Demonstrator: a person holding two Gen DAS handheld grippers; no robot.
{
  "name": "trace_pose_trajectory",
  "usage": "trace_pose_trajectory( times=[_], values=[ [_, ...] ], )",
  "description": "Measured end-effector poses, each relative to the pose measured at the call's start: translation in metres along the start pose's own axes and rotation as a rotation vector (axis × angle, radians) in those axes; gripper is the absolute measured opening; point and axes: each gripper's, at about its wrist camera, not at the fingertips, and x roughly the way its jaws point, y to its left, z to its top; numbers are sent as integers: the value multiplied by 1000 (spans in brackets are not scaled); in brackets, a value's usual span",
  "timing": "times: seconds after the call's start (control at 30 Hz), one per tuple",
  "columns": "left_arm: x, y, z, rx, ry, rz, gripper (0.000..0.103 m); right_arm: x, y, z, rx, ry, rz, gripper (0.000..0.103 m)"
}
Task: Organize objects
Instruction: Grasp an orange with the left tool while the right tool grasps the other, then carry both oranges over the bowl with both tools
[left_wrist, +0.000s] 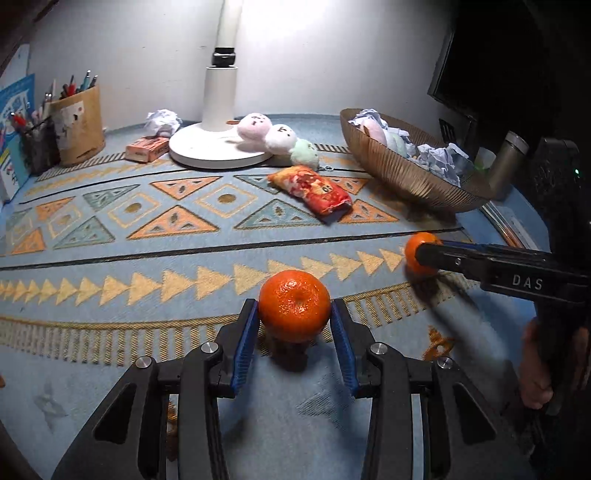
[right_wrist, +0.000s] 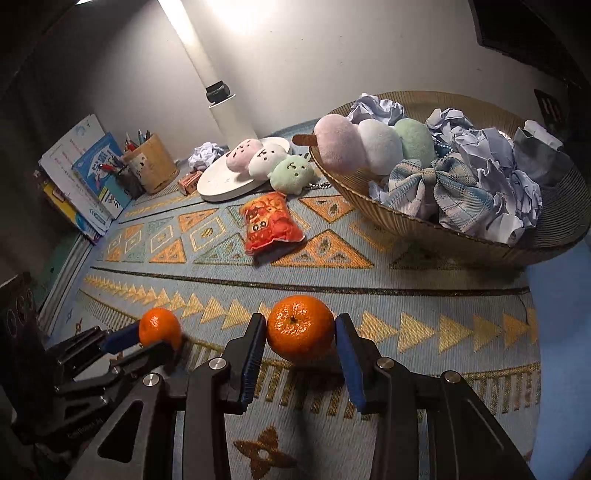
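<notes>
My left gripper (left_wrist: 294, 314) is shut on a tangerine (left_wrist: 294, 310), held just above the patterned mat; it also shows in the right wrist view (right_wrist: 159, 328). My right gripper (right_wrist: 301, 332) is shut on a second tangerine (right_wrist: 300, 328), seen at the right in the left wrist view (left_wrist: 419, 253). A woven bowl (right_wrist: 424, 225) at the back right holds a plush dango skewer (right_wrist: 373, 142), a plaid bow (right_wrist: 439, 184) and crumpled paper (right_wrist: 491, 158). A red plush snack bag (right_wrist: 269, 225) and another dango plush (right_wrist: 271, 162) lie on the mat.
A white lamp base (left_wrist: 218, 147) stands at the back middle. A pen holder (left_wrist: 79, 125), mesh cup (left_wrist: 37, 144), books (right_wrist: 88, 181), a small orange box (left_wrist: 146, 147) and a paper ball (left_wrist: 162, 122) are at the back left. A metal cylinder (left_wrist: 506, 162) leans at the right.
</notes>
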Motion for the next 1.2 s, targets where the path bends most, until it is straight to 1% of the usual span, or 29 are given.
trace_pose_trajectory(
  times=[0.07, 0.17, 0.2, 0.23, 0.3, 0.33, 0.47, 0.57, 0.6, 0.63, 0.67, 0.7, 0.77, 0.87, 0.9, 0.93, 0.97, 1.03, 1.07, 1.2],
  values=[
    [-5, 11, -4, -26, -17, 38, 36, 0, 3, -12, -26, 18, -25, 38],
    [-11, 19, -9, -51, -51, 74, 36, 1, 2, -24, -15, 47, -18, 43],
    [-12, 20, -10, -55, -54, 81, 36, -1, 2, -26, -14, 47, -12, 50],
    [-13, 22, -10, -54, -58, 80, 36, -4, 3, -29, -16, 40, -13, 63],
    [-11, 23, -10, -58, -47, 69, 37, -13, 5, -33, -30, 6, -33, 75],
    [-10, 25, -10, -67, -40, 66, 37, -15, 5, -35, -40, -5, -44, 76],
    [-10, 32, -11, -109, -35, 53, 37, -11, 5, -31, -46, -16, -86, 76],
    [-11, 32, -11, -109, -40, 60, 37, -5, 7, -27, -54, -17, -100, 76],
    [-11, 32, -11, -107, -42, 60, 37, -1, 9, -27, -67, -9, -125, 76],
    [-10, 32, -11, -105, -40, 58, 37, 3, 11, -26, -82, 5, -165, 73],
    [-10, 32, -11, -105, -37, 59, 37, 6, 14, -26, -99, 10, -186, 70],
    [-9, 32, -11, -107, -33, 60, 37, 8, 16, -26, -112, 13, -179, 67],
    [-8, 32, -11, -109, -27, 52, 37, 9, 19, -25, -127, 12, -163, 67],
    [-6, 32, -11, -109, -18, 60, 37, 11, 22, -25, -141, 5, -167, 67],
    [-6, 32, -11, -110, -16, 61, 37, 13, 23, -24, -142, 10, -170, 65],
    [-6, 32, -11, -110, -17, 61, 37, 15, 23, -24, -141, 20, -168, 56],
    [-7, 32, -11, -110, -22, 63, 37, 16, 23, -24, -139, 29, -163, 50],
    [-10, 33, -12, -115, -37, 65, 37, 15, 22, -25, -138, 20, -170, 40],
    [-12, 33, -12, -117, -44, 68, 37, 14, 22, -25, -134, 15, -164, 38],
    [-12, 27, -9, -93, -45, 67, 36, 6, 18, -26, -111, -5, -149, 38]
  ],
)
